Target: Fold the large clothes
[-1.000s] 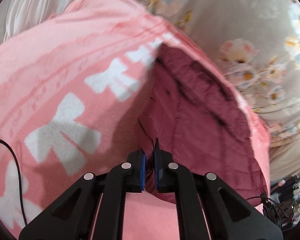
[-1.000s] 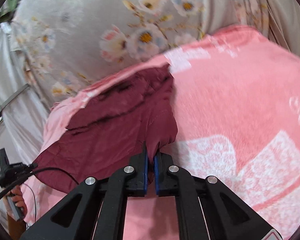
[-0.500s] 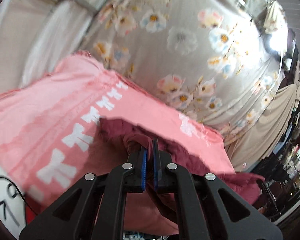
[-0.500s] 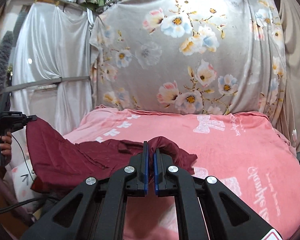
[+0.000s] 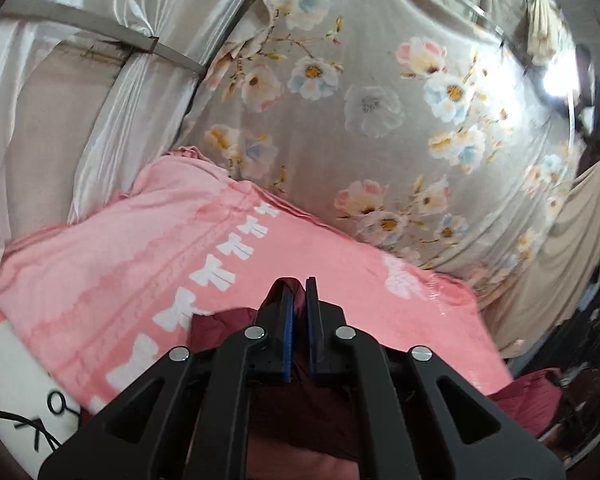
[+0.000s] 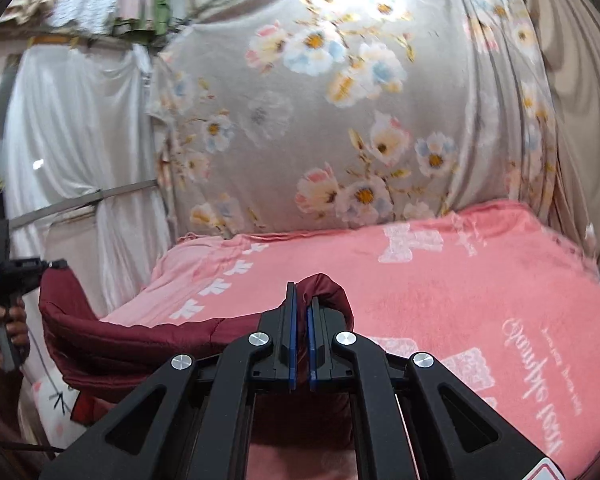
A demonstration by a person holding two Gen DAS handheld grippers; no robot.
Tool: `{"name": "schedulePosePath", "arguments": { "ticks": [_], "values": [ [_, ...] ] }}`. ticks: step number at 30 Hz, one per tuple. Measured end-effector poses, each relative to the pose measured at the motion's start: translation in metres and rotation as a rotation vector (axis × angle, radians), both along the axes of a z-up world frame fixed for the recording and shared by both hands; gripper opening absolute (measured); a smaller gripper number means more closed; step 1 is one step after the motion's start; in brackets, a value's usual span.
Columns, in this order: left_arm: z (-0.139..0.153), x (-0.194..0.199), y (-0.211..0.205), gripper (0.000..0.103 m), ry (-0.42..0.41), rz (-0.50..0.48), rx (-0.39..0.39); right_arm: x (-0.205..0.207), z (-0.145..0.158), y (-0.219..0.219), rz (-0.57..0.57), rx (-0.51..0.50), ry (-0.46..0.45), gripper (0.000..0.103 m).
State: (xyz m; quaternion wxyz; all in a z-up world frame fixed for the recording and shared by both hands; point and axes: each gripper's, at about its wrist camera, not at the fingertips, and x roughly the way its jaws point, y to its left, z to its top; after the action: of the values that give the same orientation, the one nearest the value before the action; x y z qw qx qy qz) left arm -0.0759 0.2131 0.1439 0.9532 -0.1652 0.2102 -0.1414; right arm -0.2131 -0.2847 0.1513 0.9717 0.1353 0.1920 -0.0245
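Two grippers: both are being kept clamped on the maroon garment (image 6: 140, 344).
Left gripper (image 5: 299, 300): cloth is being pinched between closed fingers, hanging below.
Right gripper (image 6: 301, 304): a fold is being held, draping leftward.
Pink blanket (image 6: 460, 288): lying beneath, beyond.
Floral sheet (image 6: 340, 120): hanging behind.

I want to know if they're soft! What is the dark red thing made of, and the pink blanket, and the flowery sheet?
Dark red garment: looks like thin, slightly shiny quilted fabric; stitched ridges show. Probably padded, can't be sure.
Pink blanket: seems fuzzy fleece; matte, nappy surface.
Flowery sheet: smooth, satiny cloth with soft sheen and draping folds.
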Motion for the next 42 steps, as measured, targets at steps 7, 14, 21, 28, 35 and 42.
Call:
{"name": "schedulePosePath", "arguments": {
  "ticks": [7,14,21,28,35,42],
  "values": [
    [-0.057,0.125,-0.051,0.005,0.166,0.096,0.183,0.093,-0.073,-0.037,-0.109,0.065,0.180,0.004],
    [-0.123,0.229,-0.078,0.005,0.348,0.137,0.263,0.172,-0.137,-0.041,-0.193,-0.021,0.331,0.004],
    [-0.193,0.289,-0.095,0.010,0.481,0.173,0.364,0.206,-0.181,-0.044,-0.220,-0.007,0.417,0.004],
    [-0.231,0.304,-0.086,0.059,0.566,0.222,0.352,0.209,-0.191,-0.041,-0.239,-0.015,0.461,0.007],
    [-0.163,0.253,-0.070,0.063,0.408,0.202,0.261,0.144,-0.096,-0.001,-0.267,-0.115,0.189,0.041],
    [-0.131,0.182,-0.158,0.063,0.293,-0.078,0.280,0.154,-0.112,0.085,-0.033,-0.096,0.242,0.020]
  ]
}}
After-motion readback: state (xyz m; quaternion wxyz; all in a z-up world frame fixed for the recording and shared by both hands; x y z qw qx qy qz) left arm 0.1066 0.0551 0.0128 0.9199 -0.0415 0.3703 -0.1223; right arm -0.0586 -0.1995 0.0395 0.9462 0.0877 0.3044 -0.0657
